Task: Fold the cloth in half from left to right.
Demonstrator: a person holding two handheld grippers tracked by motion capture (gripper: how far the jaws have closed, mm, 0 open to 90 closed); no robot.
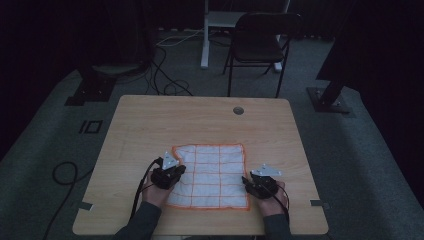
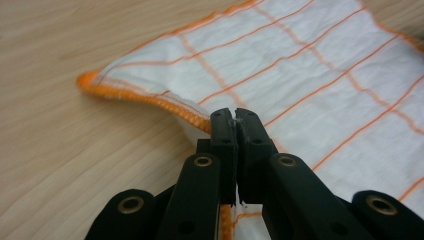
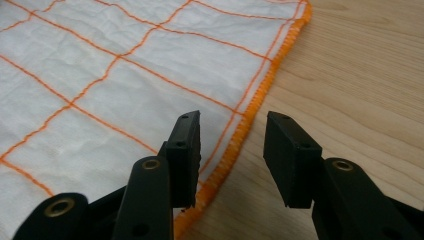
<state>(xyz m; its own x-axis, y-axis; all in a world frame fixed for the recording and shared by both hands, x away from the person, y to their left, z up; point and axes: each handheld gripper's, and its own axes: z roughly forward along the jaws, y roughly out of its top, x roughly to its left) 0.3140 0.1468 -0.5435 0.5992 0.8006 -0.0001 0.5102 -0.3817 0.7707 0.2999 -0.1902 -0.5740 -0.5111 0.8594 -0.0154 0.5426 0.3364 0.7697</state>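
Observation:
A white cloth (image 1: 212, 175) with orange grid lines and an orange hem lies spread on the wooden table (image 1: 200, 120). My left gripper (image 1: 172, 172) sits at the cloth's left edge. In the left gripper view its jaws are pressed together on the orange hem (image 2: 150, 100), my left gripper (image 2: 235, 116) lifting that edge of the cloth (image 2: 310, 75) slightly off the wood. My right gripper (image 1: 248, 182) rests at the cloth's right edge. In the right gripper view my right gripper (image 3: 232, 131) stands open, its jaws straddling the hem (image 3: 250, 110) of the cloth (image 3: 100, 80) without pressing it.
A round cable hole (image 1: 238, 110) sits near the table's far edge. Beyond the table stand a dark chair (image 1: 257, 42) and a white stand (image 1: 207, 35), with cables (image 1: 165, 75) on the floor. The person's hands and sleeves come in at the near edge.

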